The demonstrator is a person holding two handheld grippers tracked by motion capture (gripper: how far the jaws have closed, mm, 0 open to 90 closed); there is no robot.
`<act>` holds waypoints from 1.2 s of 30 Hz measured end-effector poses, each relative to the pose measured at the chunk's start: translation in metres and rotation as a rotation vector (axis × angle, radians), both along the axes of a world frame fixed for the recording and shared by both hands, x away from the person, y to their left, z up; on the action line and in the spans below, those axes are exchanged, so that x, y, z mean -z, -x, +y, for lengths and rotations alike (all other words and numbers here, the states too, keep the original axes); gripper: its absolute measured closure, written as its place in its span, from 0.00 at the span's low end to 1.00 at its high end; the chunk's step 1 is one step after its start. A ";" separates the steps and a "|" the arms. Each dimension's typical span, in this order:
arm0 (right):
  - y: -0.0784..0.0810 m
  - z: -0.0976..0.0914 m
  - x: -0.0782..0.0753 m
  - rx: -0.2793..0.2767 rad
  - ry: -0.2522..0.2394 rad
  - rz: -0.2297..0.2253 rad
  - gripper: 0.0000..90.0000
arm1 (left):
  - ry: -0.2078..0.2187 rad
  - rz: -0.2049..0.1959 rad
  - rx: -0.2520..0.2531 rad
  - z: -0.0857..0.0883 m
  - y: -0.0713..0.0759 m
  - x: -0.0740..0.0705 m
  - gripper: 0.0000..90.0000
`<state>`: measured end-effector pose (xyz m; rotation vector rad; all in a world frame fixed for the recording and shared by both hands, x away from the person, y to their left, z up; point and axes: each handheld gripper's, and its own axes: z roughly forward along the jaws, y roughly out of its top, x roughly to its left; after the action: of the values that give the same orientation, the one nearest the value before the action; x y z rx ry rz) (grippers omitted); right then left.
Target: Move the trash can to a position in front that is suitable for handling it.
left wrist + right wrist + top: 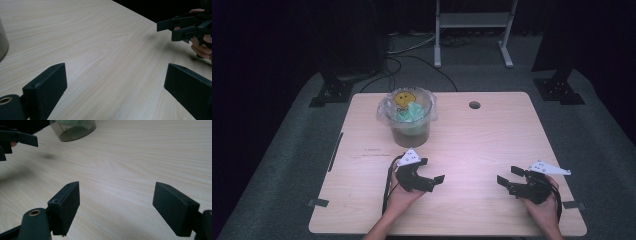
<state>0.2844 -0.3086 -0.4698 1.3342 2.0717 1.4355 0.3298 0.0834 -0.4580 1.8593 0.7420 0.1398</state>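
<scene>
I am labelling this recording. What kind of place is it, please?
Probably a lab or recording studio, not a home: one bare wooden table on grey carpet, dark surroundings, metal stand legs and floor cables behind. A lined bin sits on the table.

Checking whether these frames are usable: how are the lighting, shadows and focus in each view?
High view: table evenly lit, surroundings nearly black, lined bin soft but readable. Left gripper view: wood grain sharp, right tool casting a faint shadow. Right gripper view: left tool slightly blurred, smudgy shadow beneath it.

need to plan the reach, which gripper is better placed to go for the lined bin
Left. The left gripper sits just in front of the bin, jaws open; the right gripper is farther off.
</scene>
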 end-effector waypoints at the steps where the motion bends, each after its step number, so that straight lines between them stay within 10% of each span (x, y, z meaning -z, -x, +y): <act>1: -0.001 -0.001 0.000 -0.001 0.001 0.002 0.23 | 0.005 0.001 -0.001 -0.001 0.000 -0.001 0.04; 20: -0.001 -0.002 -0.002 0.022 -0.014 0.014 0.23 | 0.028 -0.018 -0.027 0.003 -0.006 -0.032 0.04; 36: -0.001 -0.003 -0.005 0.025 -0.004 0.005 0.23 | -0.005 -0.111 -0.163 0.044 -0.017 -0.102 0.04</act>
<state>0.2852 -0.3117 -0.4649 1.3622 2.0492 1.4276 0.3467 0.1272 -0.3564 1.7795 0.8153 0.3466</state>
